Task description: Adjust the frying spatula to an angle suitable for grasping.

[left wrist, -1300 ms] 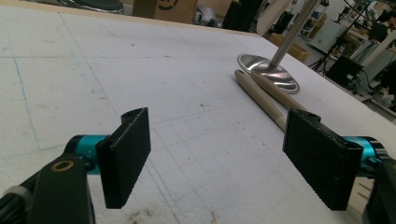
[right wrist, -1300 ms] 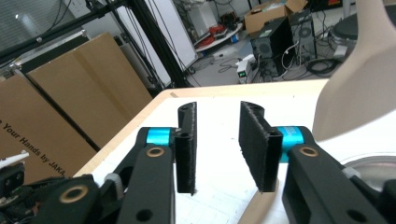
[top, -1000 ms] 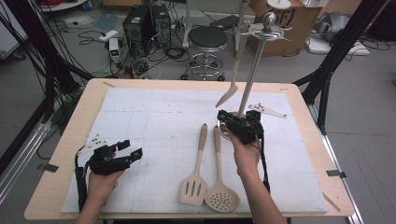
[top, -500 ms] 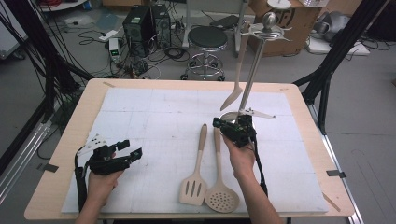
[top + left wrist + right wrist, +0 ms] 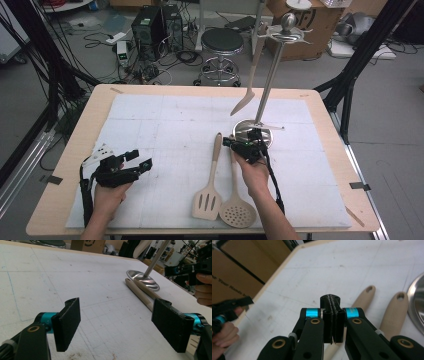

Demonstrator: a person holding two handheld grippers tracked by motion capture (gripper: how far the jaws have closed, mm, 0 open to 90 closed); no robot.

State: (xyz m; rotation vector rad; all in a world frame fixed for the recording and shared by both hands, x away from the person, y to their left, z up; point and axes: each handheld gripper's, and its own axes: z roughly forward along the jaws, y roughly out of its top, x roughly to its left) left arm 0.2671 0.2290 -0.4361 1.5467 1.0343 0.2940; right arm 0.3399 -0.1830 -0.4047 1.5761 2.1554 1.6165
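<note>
The left gripper (image 5: 142,161) rests on the table with its jaws spread wide and nothing between them, the spatula (image 5: 210,184) and skimmer (image 5: 237,200) lying well off to its right, as they did a second ago. The right gripper (image 5: 231,143) has come down from beside the rack's pole (image 5: 269,82) to just above the two handle ends, and its jaws have just been closing; they now stand pressed together, empty. With the spoon (image 5: 251,75) already hanging on the rack, it seems poised over the skimmer handle (image 5: 395,311), and must open before it can grasp.
</note>
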